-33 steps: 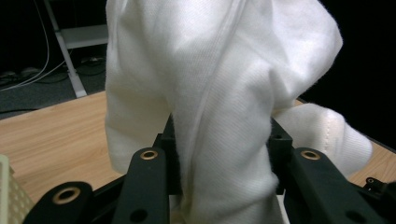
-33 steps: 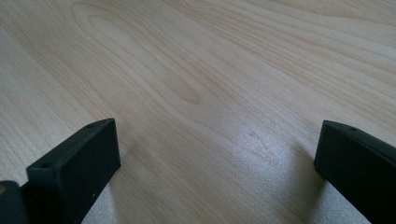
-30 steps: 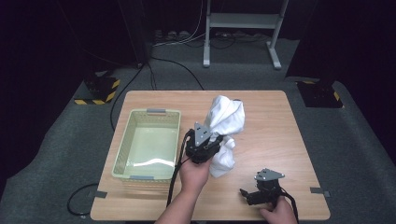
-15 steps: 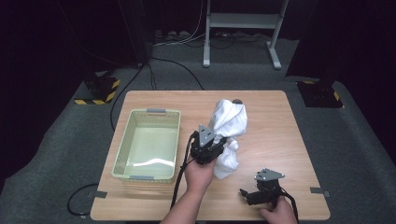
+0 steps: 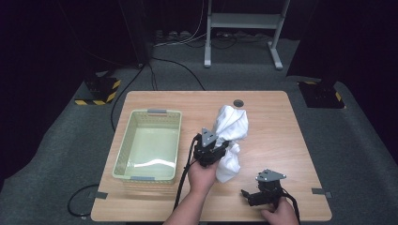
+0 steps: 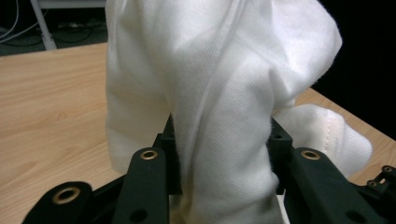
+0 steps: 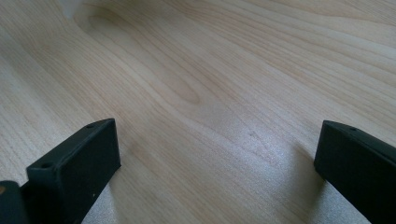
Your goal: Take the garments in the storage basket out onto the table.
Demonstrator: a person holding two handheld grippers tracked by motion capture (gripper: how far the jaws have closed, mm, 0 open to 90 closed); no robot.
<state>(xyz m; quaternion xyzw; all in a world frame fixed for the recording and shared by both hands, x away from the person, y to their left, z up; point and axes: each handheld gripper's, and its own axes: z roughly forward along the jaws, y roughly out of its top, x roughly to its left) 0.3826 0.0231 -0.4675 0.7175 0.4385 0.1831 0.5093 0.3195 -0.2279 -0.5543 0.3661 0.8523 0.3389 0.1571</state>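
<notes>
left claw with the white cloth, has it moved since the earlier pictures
Yes. The left claw, shut on the white cloth, has come slightly toward the table's near edge and lower, judged against the green basket beside it, which has stayed put.

White cloth (image 5: 231,133); pale green basket (image 5: 123,152) with grey handles; light wood-grain table (image 5: 281,126); black grippers, left (image 5: 217,151), right (image 5: 251,196), with grey plates; grey carpet (image 5: 70,140); yellow-black striped block (image 5: 99,89) far left.
</notes>
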